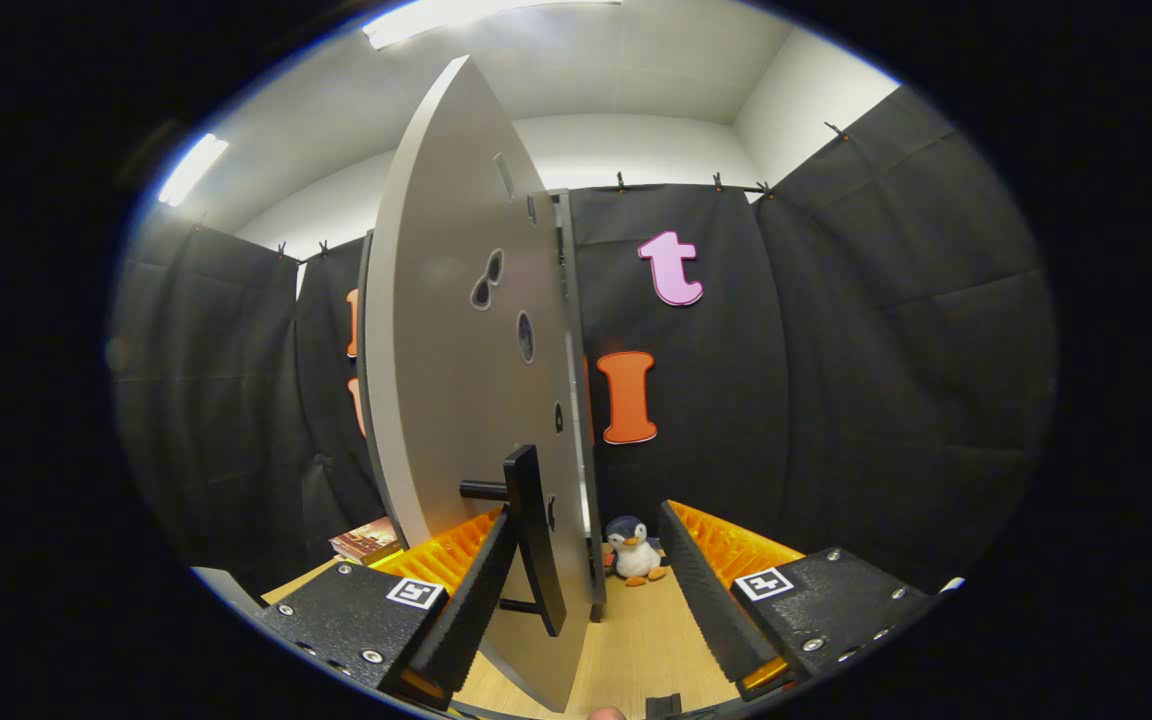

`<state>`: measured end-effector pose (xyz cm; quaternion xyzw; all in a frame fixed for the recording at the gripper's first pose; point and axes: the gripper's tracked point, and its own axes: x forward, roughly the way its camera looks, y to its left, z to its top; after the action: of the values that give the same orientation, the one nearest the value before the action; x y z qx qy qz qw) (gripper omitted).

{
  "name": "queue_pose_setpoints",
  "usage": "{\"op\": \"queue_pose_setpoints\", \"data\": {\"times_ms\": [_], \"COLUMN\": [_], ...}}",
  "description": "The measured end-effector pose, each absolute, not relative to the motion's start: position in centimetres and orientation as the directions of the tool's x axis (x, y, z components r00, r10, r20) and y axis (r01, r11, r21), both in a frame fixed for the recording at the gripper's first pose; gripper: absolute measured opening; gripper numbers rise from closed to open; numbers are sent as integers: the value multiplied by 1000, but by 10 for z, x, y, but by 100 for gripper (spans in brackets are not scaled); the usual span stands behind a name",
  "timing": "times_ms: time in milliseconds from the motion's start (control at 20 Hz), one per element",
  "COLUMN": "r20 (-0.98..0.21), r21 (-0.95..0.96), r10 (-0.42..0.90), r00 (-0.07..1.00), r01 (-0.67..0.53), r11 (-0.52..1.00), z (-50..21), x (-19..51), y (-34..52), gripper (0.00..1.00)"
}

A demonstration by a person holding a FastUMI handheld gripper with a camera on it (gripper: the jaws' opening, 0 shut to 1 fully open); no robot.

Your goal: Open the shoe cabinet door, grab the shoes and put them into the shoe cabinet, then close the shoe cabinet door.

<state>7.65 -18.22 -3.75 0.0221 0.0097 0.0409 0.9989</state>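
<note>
The grey shoe cabinet door (456,380) stands swung out toward me, seen almost edge-on, with several dark cut-outs in its face. Its black bar handle (536,540) stands upright on two short posts. My gripper (588,512) is open, its fingers spread wide. The handle and the door's free edge lie between them. The left finger (471,600) rests right against the handle's outer side. The right finger (701,590) stands well apart from the door. A thin strip of the cabinet body (568,300) shows behind the door.
A small penguin plush (633,556) sits on the wooden surface (636,640) just beyond the fingers, at the foot of the black cloth wall. A stack of books (366,540) lies left of the door.
</note>
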Motion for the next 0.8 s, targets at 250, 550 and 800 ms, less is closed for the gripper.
{"op": "queue_pose_setpoints", "data": {"times_ms": [250, 550, 800], "r20": [-17, -20, -38], "r21": [30, 63, 46], "r10": [139, 176, 206], "r00": [990, 984, 978], "r01": [-139, -174, -204], "r11": [990, 983, 978], "z": [-37, -43, -47], "x": [84, 100, 123], "y": [-125, -70, -26], "gripper": [91, 91, 92]}}
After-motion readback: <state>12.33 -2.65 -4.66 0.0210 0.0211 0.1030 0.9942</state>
